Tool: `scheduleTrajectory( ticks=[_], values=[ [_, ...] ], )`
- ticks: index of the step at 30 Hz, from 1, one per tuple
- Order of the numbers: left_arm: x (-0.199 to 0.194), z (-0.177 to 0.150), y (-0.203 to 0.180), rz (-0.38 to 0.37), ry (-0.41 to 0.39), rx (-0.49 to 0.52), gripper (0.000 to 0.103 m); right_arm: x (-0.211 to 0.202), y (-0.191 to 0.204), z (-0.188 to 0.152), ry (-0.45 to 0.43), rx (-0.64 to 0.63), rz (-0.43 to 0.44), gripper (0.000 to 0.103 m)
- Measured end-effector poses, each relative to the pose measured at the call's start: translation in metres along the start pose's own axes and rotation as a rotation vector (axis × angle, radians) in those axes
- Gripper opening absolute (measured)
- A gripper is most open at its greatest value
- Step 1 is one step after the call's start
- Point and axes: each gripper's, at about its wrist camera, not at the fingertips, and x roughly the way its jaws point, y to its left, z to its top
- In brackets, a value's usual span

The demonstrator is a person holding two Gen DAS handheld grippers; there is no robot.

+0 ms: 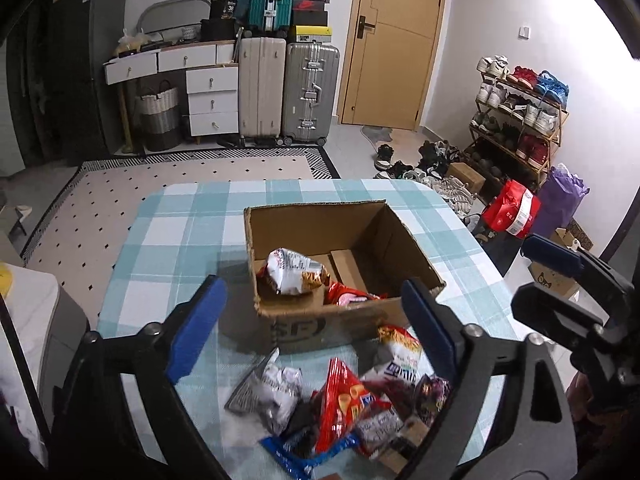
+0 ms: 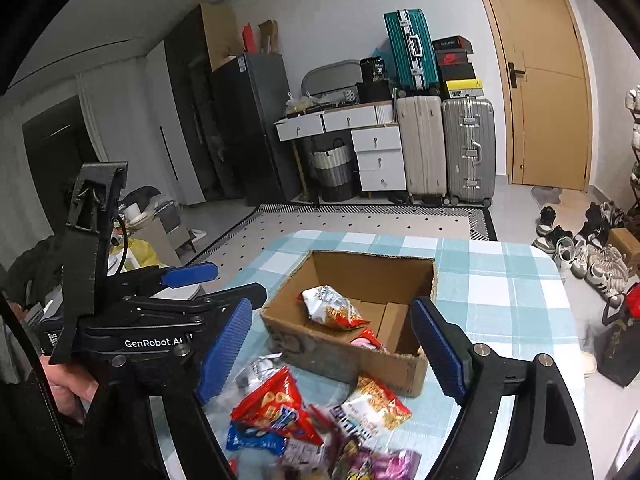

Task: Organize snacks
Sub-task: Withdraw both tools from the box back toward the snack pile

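Observation:
An open cardboard box (image 1: 312,205) (image 2: 372,257) stands on the blue-checked table (image 1: 180,232) (image 2: 500,280). Inside it lie a white-and-orange snack bag (image 1: 294,272) (image 2: 332,306) and a red-pink packet (image 1: 348,296) (image 2: 366,338). A loose pile of snack packets sits in front of the box, among them a red bag (image 1: 344,400) (image 2: 276,404) and a white-orange one (image 1: 400,350) (image 2: 380,404). My left gripper (image 1: 312,283) hovers open above the pile, empty. My right gripper (image 2: 331,305) hovers open beside it, also empty. Each shows at the edge of the other's view.
Beyond the table lie a dotted rug (image 1: 180,168), white drawers (image 1: 212,96), and suitcases (image 1: 308,92) by a wooden door (image 1: 396,40). A shoe rack (image 1: 520,120), loose shoes and a red bag (image 1: 512,212) stand to the right. A person's hand (image 2: 68,388) holds the left gripper.

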Motion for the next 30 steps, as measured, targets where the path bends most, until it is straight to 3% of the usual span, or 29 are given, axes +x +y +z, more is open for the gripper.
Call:
scheduleTrajectory(
  ticks=[3, 17, 30],
  values=[
    [-0.018, -0.010, -0.002, 0.019, -0.017, -0.004, 0.102, -0.012, 0.008, -0.008, -0.014, -0.007, -0.008, 0.090],
    [-0.082, -0.062, 0.004, 0.027, -0.028, -0.039, 0.102, -0.058, 0.033, -0.054, -0.026, 0.021, -0.026, 0.093],
    [-0.091, -0.113, 0.018, 0.012, 0.025, -0.074, 0.102, -0.095, 0.051, -0.090, -0.048, 0.011, -0.052, 0.100]
  ],
)
